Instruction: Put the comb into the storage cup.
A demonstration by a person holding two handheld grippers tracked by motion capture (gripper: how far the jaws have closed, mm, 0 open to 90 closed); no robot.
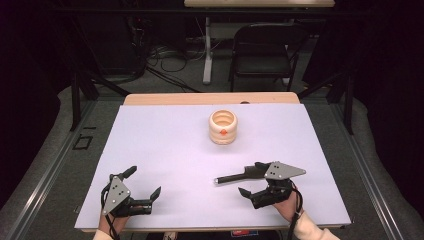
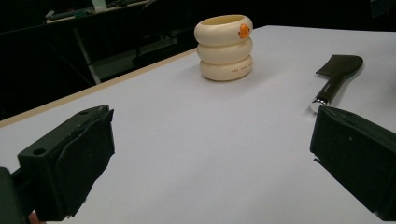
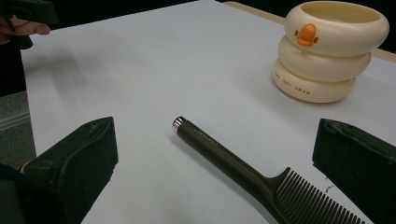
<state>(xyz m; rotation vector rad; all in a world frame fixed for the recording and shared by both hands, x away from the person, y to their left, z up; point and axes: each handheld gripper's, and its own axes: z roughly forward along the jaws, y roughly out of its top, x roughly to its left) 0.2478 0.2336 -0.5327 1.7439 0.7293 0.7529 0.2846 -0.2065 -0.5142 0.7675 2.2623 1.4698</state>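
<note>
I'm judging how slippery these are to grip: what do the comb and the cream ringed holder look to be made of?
Comb: dark brown, likely moulded plastic with a matte handle and printed lettering; its silver end cap shines like metal or plating.
Ringed holder: cream, smooth and faintly glossy with soft highlights, so plastic or silicone, possibly glazed ceramic; it carries an orange duck emblem.

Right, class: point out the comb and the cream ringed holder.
comb (image 3: 219, 149), right gripper view, middle of its dark handle.
cream ringed holder (image 1: 223, 128), high view, front wall by the orange mark.
</note>
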